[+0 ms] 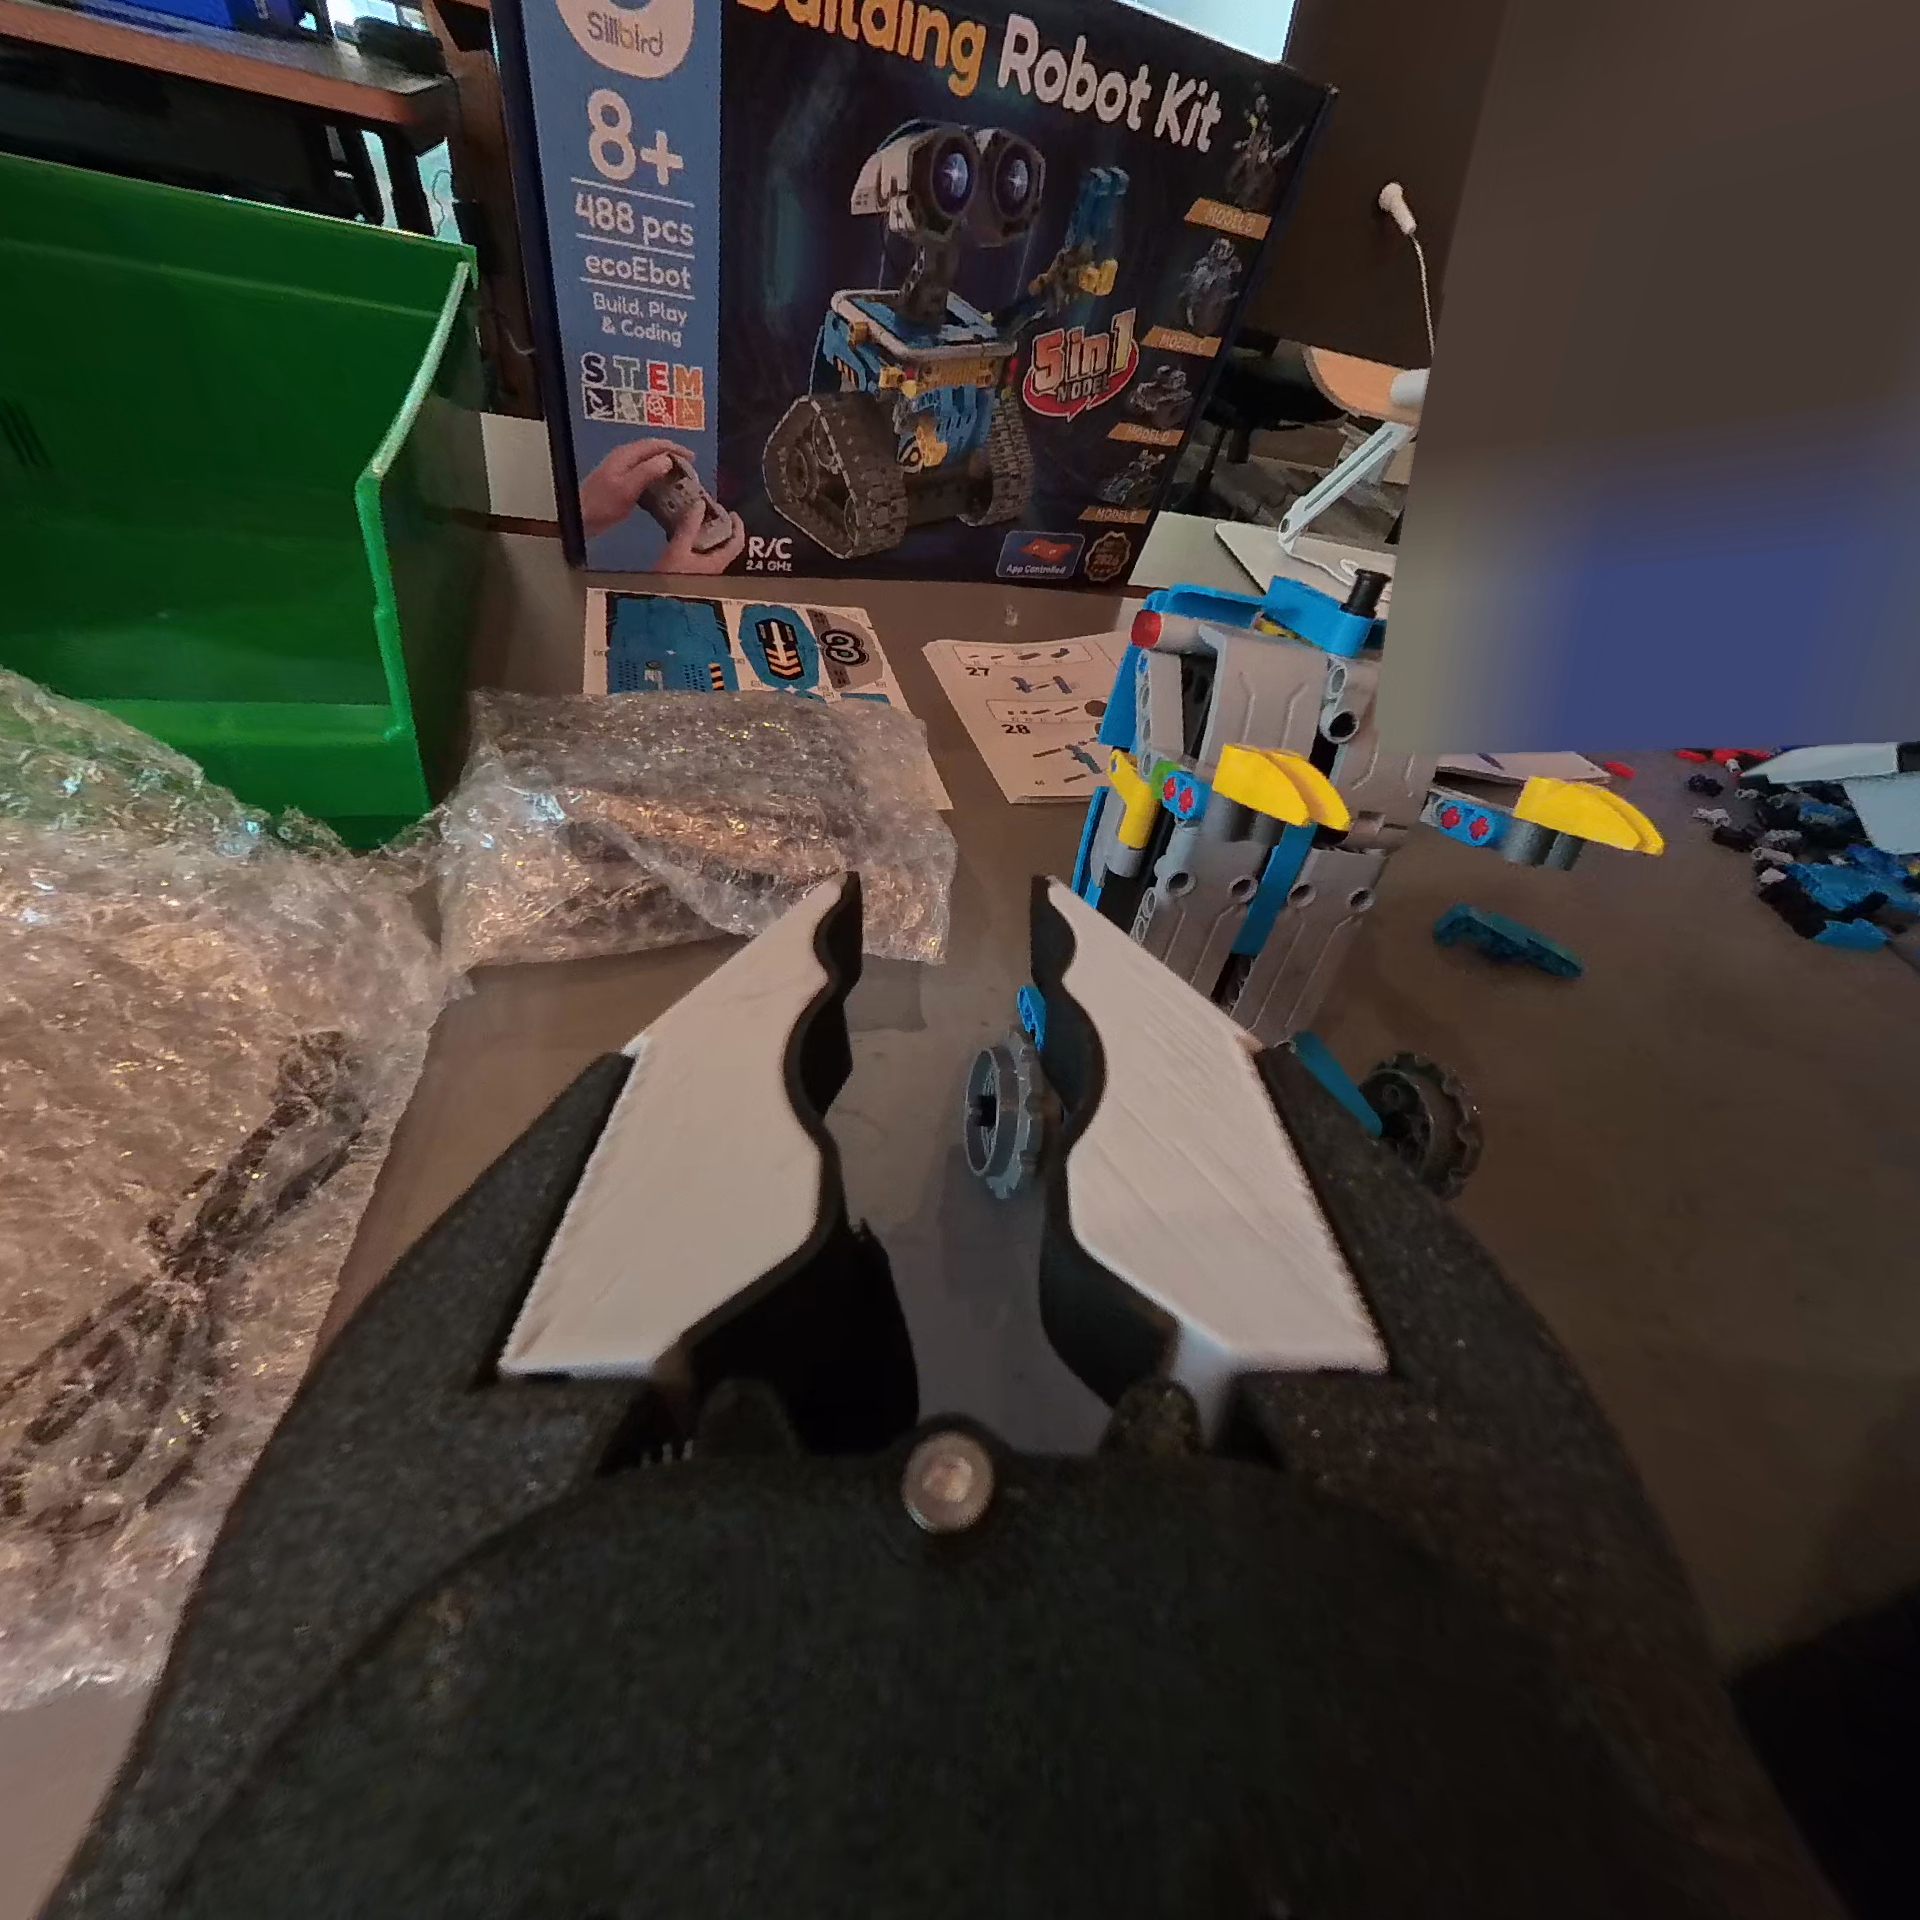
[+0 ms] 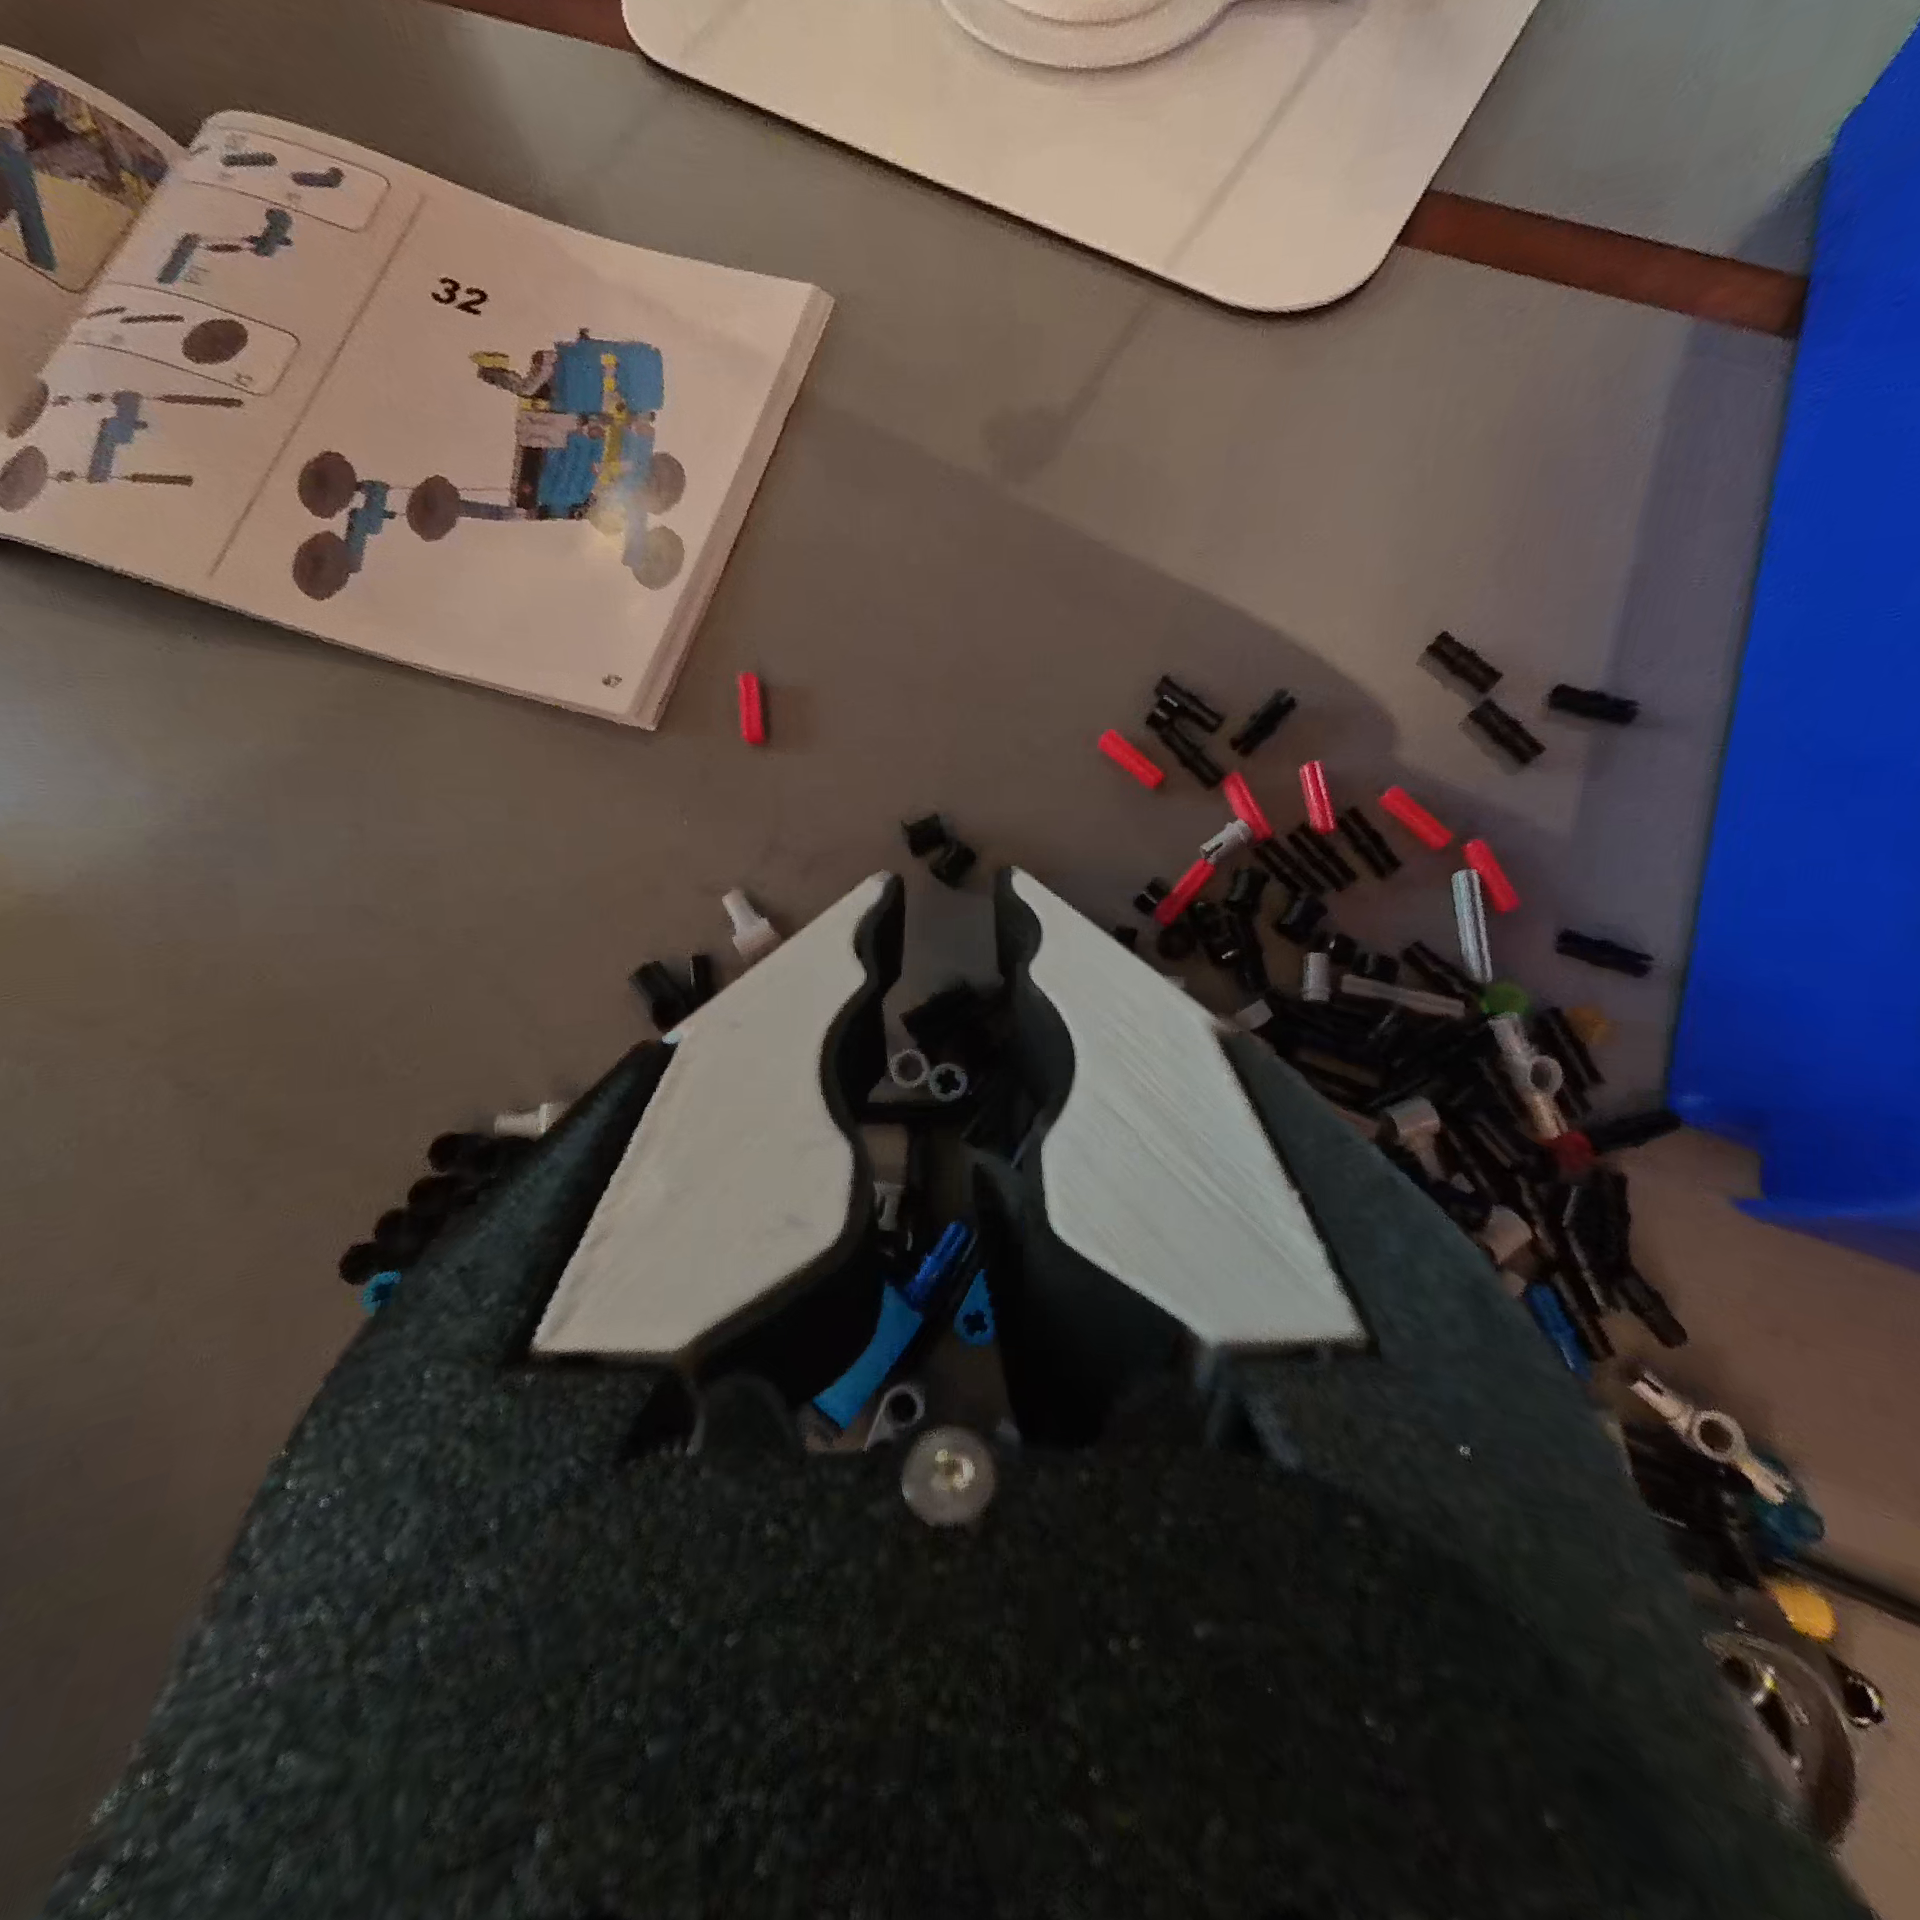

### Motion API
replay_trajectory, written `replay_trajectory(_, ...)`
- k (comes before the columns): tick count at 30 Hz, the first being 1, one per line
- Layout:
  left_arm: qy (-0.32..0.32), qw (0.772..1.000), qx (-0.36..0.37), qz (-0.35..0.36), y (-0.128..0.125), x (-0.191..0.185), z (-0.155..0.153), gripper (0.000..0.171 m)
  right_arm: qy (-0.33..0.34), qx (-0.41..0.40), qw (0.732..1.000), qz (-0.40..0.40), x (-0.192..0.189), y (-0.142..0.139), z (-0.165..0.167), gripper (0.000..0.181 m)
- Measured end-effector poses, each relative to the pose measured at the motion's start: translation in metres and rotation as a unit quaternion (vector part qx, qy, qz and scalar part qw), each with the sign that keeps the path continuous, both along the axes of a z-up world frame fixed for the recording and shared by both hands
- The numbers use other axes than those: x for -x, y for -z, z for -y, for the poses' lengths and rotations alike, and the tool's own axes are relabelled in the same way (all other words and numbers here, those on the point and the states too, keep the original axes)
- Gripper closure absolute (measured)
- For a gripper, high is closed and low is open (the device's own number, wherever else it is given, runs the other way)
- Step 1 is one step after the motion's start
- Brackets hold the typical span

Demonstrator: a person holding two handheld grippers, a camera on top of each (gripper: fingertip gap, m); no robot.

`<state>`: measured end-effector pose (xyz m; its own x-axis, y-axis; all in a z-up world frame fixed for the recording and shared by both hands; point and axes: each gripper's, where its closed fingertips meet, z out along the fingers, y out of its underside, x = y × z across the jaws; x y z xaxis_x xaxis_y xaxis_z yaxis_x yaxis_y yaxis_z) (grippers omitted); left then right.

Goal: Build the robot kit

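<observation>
My left gripper (image 1: 945,904) gapes over the grey table (image 1: 1558,1299); right gripper (image 2: 948,894) spread above pins (image 2: 1351,987).

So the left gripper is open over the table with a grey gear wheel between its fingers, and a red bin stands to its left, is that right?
Not quite: the bin is green, not red, as the left wrist view shows. The rest holds: the left gripper is open, with the grey gear wheel on the table between its fingers.
</observation>
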<state>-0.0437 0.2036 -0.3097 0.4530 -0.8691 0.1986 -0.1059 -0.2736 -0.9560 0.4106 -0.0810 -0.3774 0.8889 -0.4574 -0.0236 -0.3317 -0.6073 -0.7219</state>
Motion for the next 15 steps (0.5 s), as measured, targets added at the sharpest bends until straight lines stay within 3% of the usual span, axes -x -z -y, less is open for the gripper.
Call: replay_trajectory(15, 0.004, 0.999, 0.028, 0.024, -0.001, 0.001, -0.003, 0.140, 0.013, 0.041, 0.999, -0.013, -0.004, 0.013, -0.007, 0.158)
